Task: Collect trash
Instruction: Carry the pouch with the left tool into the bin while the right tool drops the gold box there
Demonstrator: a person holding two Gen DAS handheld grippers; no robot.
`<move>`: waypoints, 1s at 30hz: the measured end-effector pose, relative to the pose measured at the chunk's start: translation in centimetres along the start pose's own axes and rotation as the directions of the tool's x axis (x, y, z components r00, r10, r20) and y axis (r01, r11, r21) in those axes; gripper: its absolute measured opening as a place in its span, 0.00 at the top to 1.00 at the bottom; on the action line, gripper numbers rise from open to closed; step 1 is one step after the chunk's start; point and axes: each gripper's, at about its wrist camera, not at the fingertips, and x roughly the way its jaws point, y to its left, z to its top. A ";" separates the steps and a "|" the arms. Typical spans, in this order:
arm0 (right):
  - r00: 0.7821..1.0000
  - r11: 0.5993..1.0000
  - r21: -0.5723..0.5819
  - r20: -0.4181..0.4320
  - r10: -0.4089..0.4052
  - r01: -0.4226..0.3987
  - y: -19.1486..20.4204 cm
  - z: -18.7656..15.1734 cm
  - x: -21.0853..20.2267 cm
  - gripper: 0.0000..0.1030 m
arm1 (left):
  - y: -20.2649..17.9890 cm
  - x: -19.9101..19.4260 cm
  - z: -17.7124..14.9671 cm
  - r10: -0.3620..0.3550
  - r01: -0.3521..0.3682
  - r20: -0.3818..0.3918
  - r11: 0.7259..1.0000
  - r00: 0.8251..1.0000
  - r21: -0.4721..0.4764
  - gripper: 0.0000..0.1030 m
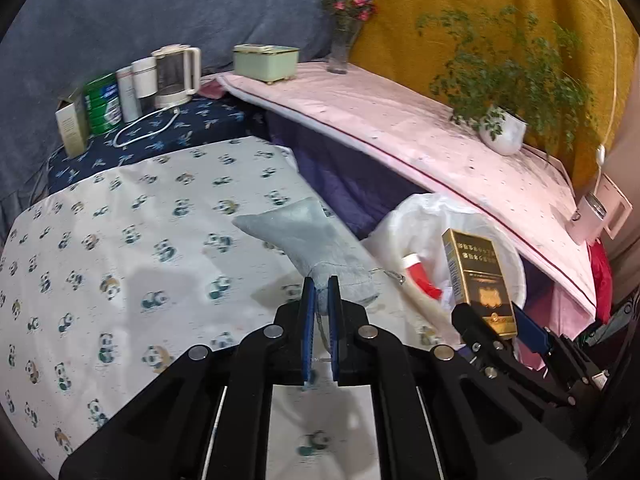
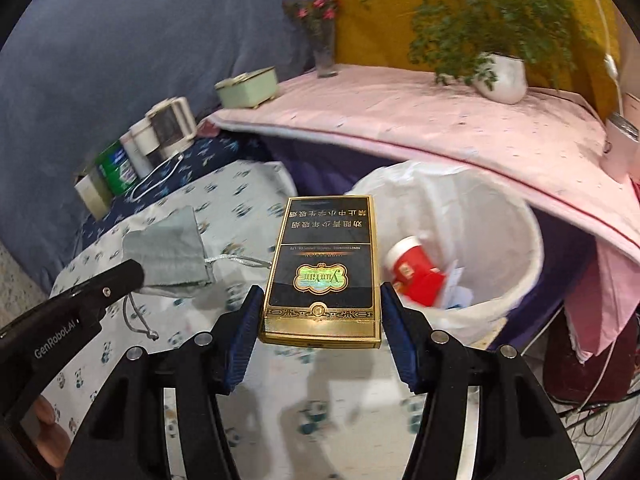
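- Panda-print cloth (image 1: 120, 240) spreads over the near surface, from centre to 8 o'clock
- White electric kettle (image 1: 176, 74) at 11 o'clock, its white cord (image 1: 144, 130) looped on a dark blue patterned cloth (image 1: 192, 128)
- Green can (image 1: 102, 104) just left of the kettle, beside a tan carton (image 1: 72, 124)
- Pale green box (image 1: 266, 62) at 12 o'clock on a pink cloth (image 1: 400, 120)
- Glass vase of pink flowers (image 1: 344, 32) just right of the box
- Potted plant in a white pot (image 1: 502, 130) at 2 o'clock

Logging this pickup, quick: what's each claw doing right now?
Left claw: shut on the grey drawstring pouch.
Right claw: closed on the gold cigarette box, near the lined trash bin.
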 end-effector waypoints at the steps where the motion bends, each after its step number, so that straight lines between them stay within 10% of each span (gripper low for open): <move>1: 1.000 1.000 0.006 0.005 -0.005 0.005 -0.7 0.3 -0.2 0.45 | -0.8 0.0 0.0 -0.008 0.008 0.001 1.000 1.000 0.007 0.94; 20: 0.999 0.998 0.044 0.007 -0.036 0.036 -7.9 1.0 0.1 0.45 | -6.6 2.5 -1.7 -0.045 0.049 -0.060 0.997 0.997 0.053 0.94; 30: 1.000 0.999 0.031 0.002 -0.021 0.021 -8.5 0.7 0.5 0.45 | -5.3 2.2 -4.3 0.073 -0.072 -0.027 0.996 0.997 0.051 0.94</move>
